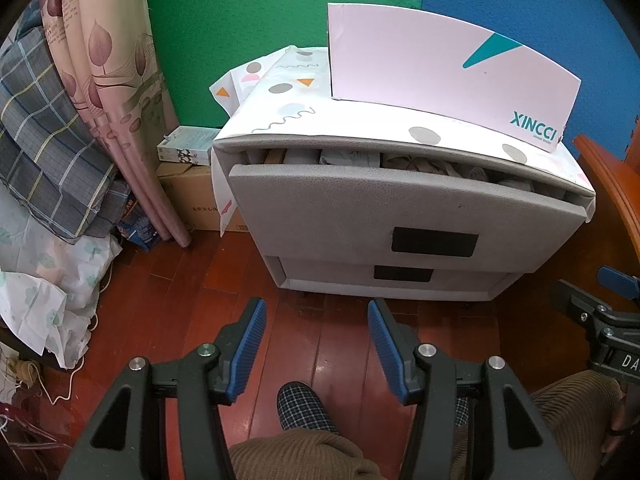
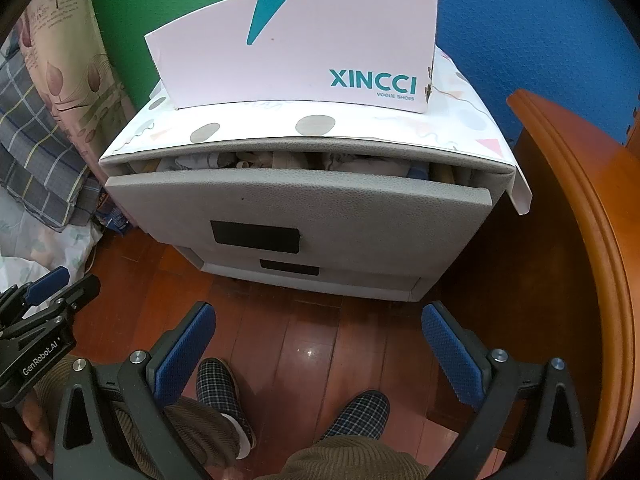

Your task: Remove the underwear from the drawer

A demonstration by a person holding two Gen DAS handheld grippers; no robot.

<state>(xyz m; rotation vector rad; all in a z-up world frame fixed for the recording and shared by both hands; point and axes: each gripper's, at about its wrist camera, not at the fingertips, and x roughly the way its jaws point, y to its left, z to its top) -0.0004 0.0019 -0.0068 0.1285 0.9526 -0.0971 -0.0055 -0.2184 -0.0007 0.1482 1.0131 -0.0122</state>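
Above the wooden floor, we hold both grippers short of the grey cabinet.
Left gripper jaws partly spread, empty; right gripper jaws spread wide, empty. Top drawer slightly open; folded underwear visible in the gap. Pink shoe box sits on top.

A home bedroom: curtain, folded bedding, wood floor, bedside drawers.
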